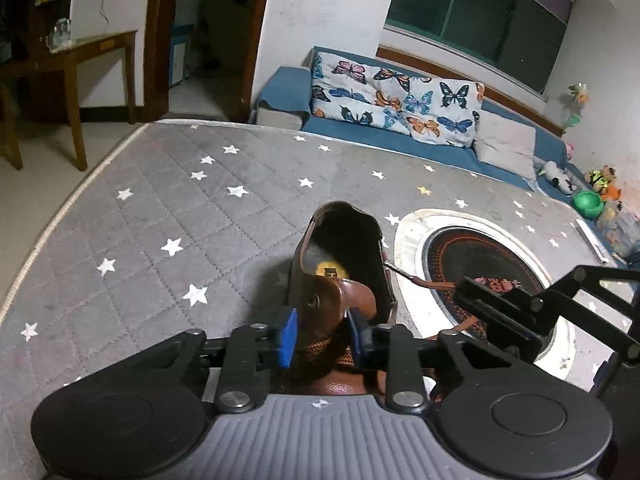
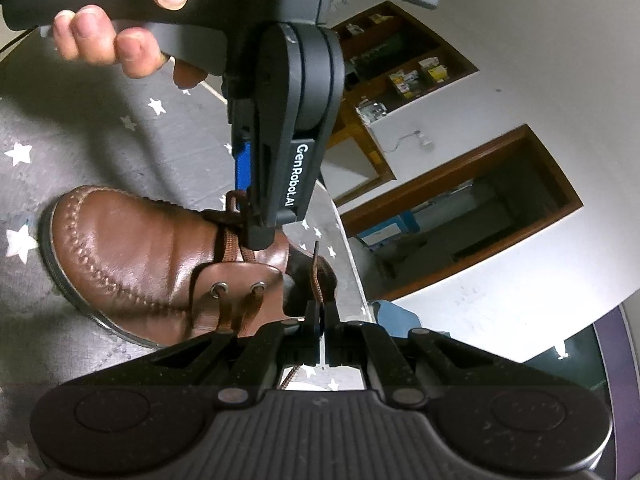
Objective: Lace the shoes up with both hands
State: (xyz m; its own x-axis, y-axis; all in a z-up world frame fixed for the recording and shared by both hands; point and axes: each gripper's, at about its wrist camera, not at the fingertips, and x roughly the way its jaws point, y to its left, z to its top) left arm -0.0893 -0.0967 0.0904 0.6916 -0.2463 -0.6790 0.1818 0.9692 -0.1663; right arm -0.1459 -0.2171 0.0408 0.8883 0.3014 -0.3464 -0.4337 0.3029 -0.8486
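Brown leather shoe [image 2: 132, 256] sits on the grey star-print quilted mat [image 1: 160, 208], just left of the round patterned insert [image 1: 472, 248] in the mat. In the left wrist view the shoe's opening faces away, heel end far, toe under the tool.

Left gripper [image 1: 322, 338]: jaws narrowed to a small gap, blue pads [image 1: 289, 336] either side of the shoe's lace area with the brown tongue flap and a crossing of brown lace [image 2: 230, 236] between them. Whether the pads actually press on the lace or leather cannot be told. Right wrist view shows its fingertips down on the laces at the throat of the shoe; a person's hand [image 2: 120, 20] wraps the handle above.

Right gripper [image 2: 322, 312]: jaws fully closed, pinching the free lace end [image 2: 316, 264], dark tip sticking up past the fingertips. The lace runs from there to the eyelets [image 2: 238, 289] on the near side flap
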